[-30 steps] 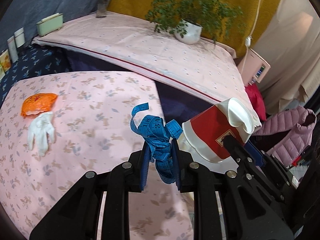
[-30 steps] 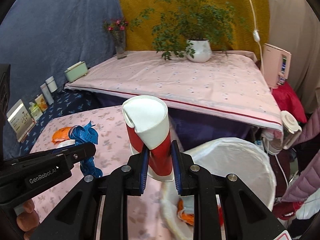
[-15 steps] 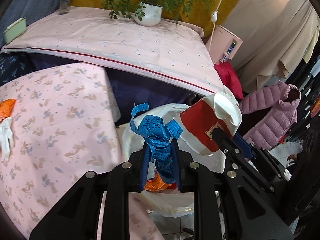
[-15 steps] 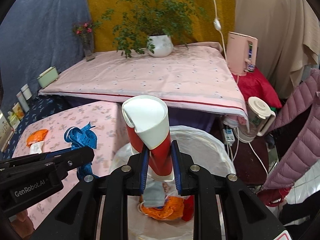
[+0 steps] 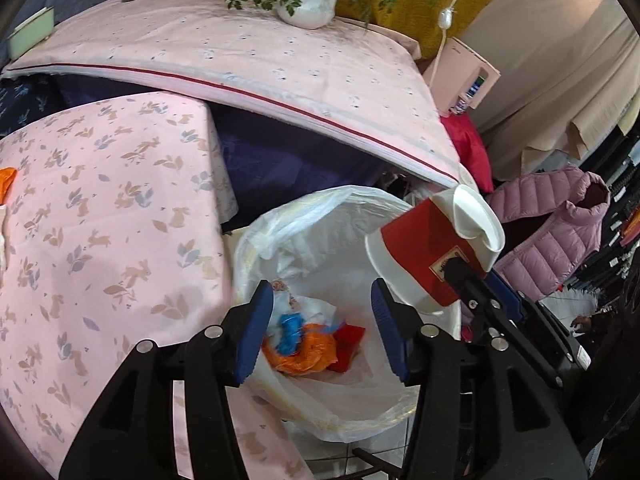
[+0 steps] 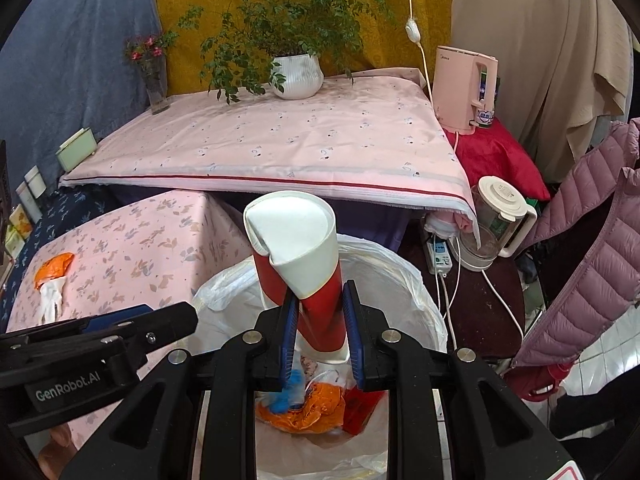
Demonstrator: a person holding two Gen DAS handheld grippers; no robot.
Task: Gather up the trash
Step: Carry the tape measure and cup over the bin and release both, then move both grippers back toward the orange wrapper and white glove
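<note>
Blue tape (image 5: 289, 330) is lying in the bin (image 5: 320, 216); left gripper (image 5: 322, 332) is gaping empty, right gripper (image 6: 319, 332) is clenching the cup (image 6: 300, 264); a peel (image 6: 54, 266) and glove (image 6: 52, 300) are waiting on the table (image 6: 132, 248).

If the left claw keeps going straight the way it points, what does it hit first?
Probably the trash pile in the white-lined bin: the blue tape on orange plastic, seen between the open left claw. Depth unclear.
</note>
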